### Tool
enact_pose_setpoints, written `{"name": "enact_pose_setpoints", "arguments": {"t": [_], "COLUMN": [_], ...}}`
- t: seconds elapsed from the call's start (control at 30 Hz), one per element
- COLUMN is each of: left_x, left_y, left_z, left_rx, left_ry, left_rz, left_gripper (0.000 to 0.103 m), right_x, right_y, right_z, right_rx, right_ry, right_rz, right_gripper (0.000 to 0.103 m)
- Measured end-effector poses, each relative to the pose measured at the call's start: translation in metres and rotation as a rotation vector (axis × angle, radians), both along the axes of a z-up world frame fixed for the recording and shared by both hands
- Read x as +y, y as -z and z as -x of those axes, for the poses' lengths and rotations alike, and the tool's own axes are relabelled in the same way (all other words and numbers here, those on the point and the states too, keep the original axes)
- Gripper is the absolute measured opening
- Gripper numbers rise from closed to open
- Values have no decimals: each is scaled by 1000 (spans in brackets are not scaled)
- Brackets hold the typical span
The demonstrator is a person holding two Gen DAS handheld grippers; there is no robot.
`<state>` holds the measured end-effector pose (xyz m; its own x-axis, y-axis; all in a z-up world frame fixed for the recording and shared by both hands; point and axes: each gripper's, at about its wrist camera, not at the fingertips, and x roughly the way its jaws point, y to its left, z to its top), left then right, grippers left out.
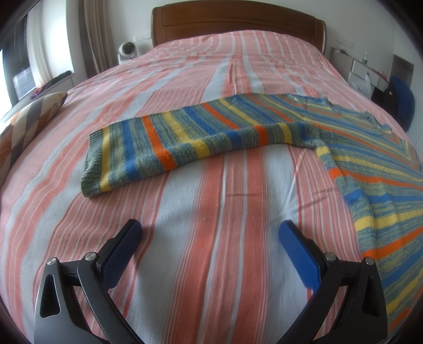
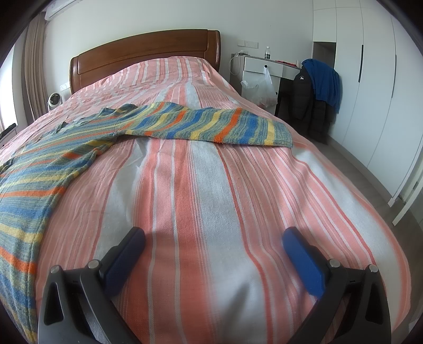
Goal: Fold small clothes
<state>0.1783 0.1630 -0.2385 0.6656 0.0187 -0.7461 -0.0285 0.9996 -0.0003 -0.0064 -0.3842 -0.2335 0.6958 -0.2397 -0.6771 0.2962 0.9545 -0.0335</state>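
Observation:
A striped knit sweater (image 1: 370, 164) in blue, yellow, orange and green lies flat on the bed. In the left wrist view its left sleeve (image 1: 164, 143) stretches out across the middle, cuff at the left. The right wrist view shows the same sweater (image 2: 39, 169) at the left, with the other sleeve (image 2: 216, 127) reaching right to its cuff. My left gripper (image 1: 210, 227) hovers open over bare bedspread, short of the sleeve. Over the bedspread, below the right sleeve, my right gripper (image 2: 214, 234) is open too. Neither holds anything.
The bed has a pink, white and grey striped bedspread (image 1: 211, 198) and a wooden headboard (image 1: 238, 23). A patterned pillow (image 1: 26, 124) lies at the left edge. To the right stand a desk (image 2: 264, 66), a chair with jackets (image 2: 314, 98) and white wardrobes (image 2: 370, 79).

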Motion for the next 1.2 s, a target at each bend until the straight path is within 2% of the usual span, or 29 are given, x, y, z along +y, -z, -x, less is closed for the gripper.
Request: {"name": "enact_pose_setpoints", "arguments": {"t": [0.2,0.3,0.37,0.4,0.43,0.53,0.6,0.73,0.8,0.83,0.97,1.07,1.1,1.13,1.17,1.2], "left_x": [1,2,1,1,1,1,1,1,1,1,0,2,3,1,0,-2], "left_y": [0,0,0,0,0,0,0,0,0,0,-2,-3,-5,-5,-7,-8], "left_z": [0,-1,0,0,0,0,0,1,0,-1,0,-5,-8,-8,-7,-5], "left_rx": [0,0,0,0,0,0,0,-2,1,5,13,71,102,122,144,147], "left_ry": [0,0,0,0,0,-1,-1,-1,0,0,-3,-35,-60,-72,-85,-90], "left_rz": [0,0,-1,-1,-1,0,1,-2,2,2,1,34,47,51,56,62], "left_gripper": [103,103,103,103,103,103,103,103,103,103,103,103,103,103,103,103], "right_x": [1,0,-14,-27,-41,-89,-129,-179,-191,-196,-204,-208,-209,-207,-207,-204], "right_y": [-2,-10,-21,-31,-41,-64,-66,-41,-27,-19,-3,8,10,9,6,0], "right_z": [0,-4,-4,-5,-8,-23,-40,-72,-84,-92,-114,-125,-127,-132,-130,-133], "right_rx": [-1,57,49,22,4,-25,-13,36,54,49,24,-14,-18,-1,16,34], "right_ry": [2,-11,-32,-48,-49,-2,70,146,187,206,222,232,231,226,217,201], "right_rz": [0,-25,-164,-269,-331,-424,-523,-789,-852,-892,-950,-1008,-1015,-991,-959,-912], "right_gripper": [102,102,102,102,102,102,90,81,72,71,52,42,29,20,4,4]}}
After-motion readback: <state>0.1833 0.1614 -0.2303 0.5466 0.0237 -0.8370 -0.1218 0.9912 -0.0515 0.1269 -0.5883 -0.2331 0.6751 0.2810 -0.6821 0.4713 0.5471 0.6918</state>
